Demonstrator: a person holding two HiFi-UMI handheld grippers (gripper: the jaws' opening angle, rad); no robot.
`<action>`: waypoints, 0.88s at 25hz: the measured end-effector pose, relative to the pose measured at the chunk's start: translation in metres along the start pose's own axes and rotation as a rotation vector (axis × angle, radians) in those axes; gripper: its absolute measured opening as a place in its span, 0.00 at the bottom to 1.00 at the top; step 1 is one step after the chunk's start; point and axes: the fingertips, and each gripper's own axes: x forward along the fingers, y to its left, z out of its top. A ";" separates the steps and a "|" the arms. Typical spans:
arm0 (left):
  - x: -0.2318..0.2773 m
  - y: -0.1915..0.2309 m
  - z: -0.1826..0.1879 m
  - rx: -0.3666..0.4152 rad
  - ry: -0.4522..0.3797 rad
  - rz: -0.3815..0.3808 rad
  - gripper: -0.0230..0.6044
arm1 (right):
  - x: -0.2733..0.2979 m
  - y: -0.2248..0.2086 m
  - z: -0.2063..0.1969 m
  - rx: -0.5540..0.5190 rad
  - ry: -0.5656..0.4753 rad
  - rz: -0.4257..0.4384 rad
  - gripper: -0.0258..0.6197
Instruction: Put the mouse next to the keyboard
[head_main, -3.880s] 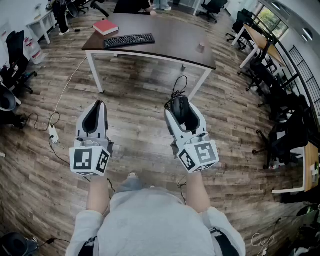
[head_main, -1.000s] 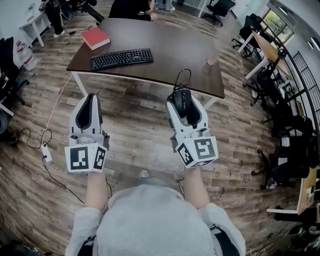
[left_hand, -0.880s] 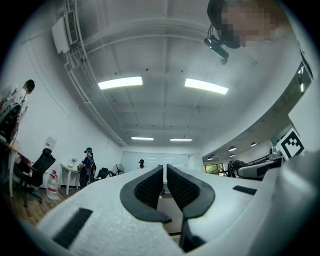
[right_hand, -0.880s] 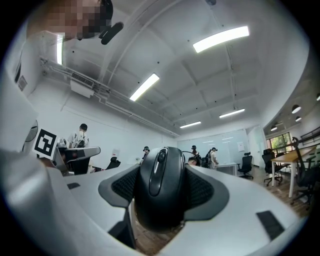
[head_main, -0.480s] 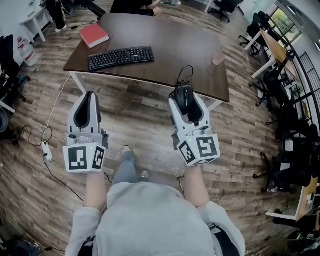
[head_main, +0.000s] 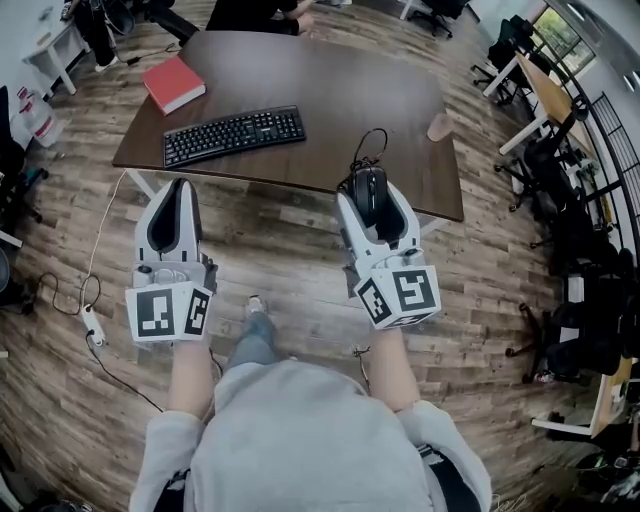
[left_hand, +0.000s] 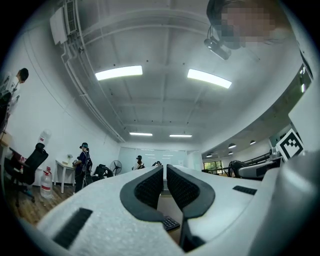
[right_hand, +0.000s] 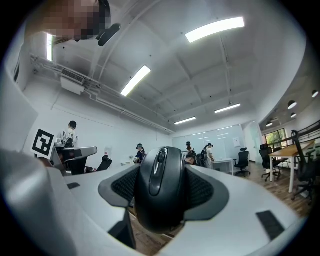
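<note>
Wood-plank office floor (head_main: 290, 250) underfoot, both tools held out above it. Nearest on the left, white two-jaw left gripper (head_main: 179, 190): black ribbed pads (left_hand: 149, 187) drawn together to a thin slit, nothing between them, touching nothing. Level with it on the right, white right gripper (head_main: 371, 185) clamped on a black corded computer mouse (right_hand: 161, 190): pads pressed against both flanks, scroll wheel uppermost, body standing proud of the jaw tips. Thin black cable (head_main: 366, 145) looping off the front of the mouse toward the desk. Mouse carried in the air, seemingly just over the near edge of the dark brown rectangular desk (head_main: 330, 85), though height above the top hard to judge from overhead. Farther in, on the desktop, black full-size keyboard (head_main: 234, 135) lying aslant, off to the left of the mouse and well apart from it. Beyond, at the far left corner, red hardback book (head_main: 174, 84); toward the right edge, small tan cup (head_main: 438, 127).
</note>
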 end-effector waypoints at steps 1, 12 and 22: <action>0.010 0.005 -0.003 0.000 0.001 -0.004 0.08 | 0.010 -0.002 -0.001 -0.001 0.002 -0.005 0.43; 0.106 0.063 -0.031 -0.023 0.013 -0.052 0.08 | 0.113 -0.020 -0.016 0.016 0.011 -0.058 0.43; 0.155 0.110 -0.050 -0.047 0.012 -0.085 0.08 | 0.170 -0.020 -0.030 0.024 0.015 -0.105 0.43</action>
